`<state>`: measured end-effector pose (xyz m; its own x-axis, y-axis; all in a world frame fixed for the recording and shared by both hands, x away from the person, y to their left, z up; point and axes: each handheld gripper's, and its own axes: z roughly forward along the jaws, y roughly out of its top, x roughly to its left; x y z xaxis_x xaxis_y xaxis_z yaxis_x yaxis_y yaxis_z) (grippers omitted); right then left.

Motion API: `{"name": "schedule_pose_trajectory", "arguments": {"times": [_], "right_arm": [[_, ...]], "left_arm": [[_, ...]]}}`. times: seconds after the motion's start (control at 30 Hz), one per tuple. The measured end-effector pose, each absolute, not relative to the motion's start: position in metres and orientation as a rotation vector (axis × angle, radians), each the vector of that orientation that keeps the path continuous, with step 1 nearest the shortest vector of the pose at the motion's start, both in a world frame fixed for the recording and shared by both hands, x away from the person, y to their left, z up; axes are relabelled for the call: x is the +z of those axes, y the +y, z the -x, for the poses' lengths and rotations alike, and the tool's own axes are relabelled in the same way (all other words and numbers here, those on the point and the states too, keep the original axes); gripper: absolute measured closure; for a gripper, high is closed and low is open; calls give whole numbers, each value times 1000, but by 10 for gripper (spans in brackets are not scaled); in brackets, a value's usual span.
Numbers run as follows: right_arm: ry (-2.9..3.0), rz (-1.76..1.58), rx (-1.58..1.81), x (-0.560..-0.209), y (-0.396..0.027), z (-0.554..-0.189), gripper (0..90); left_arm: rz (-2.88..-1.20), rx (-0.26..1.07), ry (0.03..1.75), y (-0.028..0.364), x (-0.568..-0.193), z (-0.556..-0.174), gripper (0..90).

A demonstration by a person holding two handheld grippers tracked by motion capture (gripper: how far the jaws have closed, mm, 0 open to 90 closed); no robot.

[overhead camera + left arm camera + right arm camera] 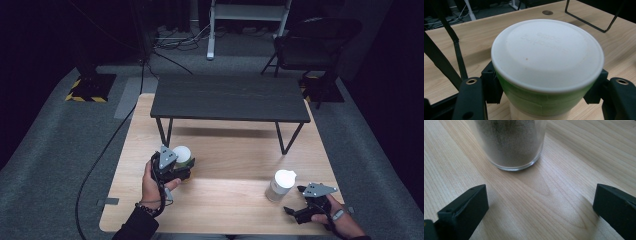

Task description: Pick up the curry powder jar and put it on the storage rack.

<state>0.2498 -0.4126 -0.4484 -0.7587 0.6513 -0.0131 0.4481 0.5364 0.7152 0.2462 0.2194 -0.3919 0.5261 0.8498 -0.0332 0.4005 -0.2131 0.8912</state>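
keeping my left fingers (486,87) clamped on the green cup (544,100), i'd lift it straight off the table (461,50), right fingers (461,212) gaping empty beside it.

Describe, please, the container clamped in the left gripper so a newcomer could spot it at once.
On the light wooden table, in front of the small dark table, the left gripper clamps a white-lidded jar. Its green band distinguishes it from the clear jar standing free at the right.

I'm looking at a green-banded jar (544,100) with a white lid (547,53), standing upright at the table's left; a white-capped glass jar (280,186) is standing right.
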Motion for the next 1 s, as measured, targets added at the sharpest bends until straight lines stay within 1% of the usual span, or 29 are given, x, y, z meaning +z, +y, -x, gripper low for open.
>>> {"name": "schedule_pose_trajectory", "arguments": {"times": [0.5,1.0], "right_arm": [[2499,-917,1045,-448,-413,-250,0],[2499,-917,1045,-449,-413,-250,0]], "left_arm": [[-1781,585,1049,210,-379,-250,335],[-1740,585,997,198,-360,-260,336]]}}
